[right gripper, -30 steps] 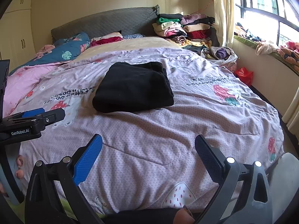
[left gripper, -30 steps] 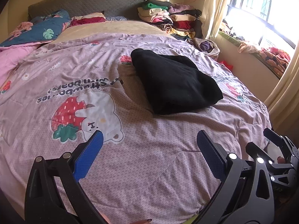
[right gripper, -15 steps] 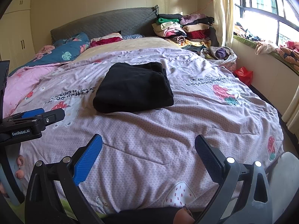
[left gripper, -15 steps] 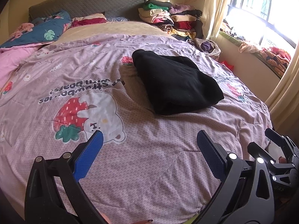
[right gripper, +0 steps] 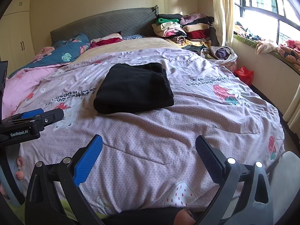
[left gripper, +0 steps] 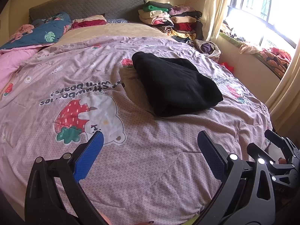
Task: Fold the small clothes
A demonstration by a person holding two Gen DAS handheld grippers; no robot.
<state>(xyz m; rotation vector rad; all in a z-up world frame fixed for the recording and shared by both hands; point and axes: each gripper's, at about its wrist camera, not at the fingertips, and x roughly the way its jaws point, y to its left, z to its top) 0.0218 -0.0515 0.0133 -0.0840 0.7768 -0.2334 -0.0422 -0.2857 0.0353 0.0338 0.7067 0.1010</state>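
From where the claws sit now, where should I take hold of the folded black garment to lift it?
Grip the folded black garment at its thick rounded near edge, approaching from the foot of the bed. That fold faces both open claws; layered loose edges lie at the far right.

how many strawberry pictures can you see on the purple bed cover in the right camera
4 at least: one beside the black garment's left edge, one right of it, one at the right edge, one pale at the foot. Folds may hide more.
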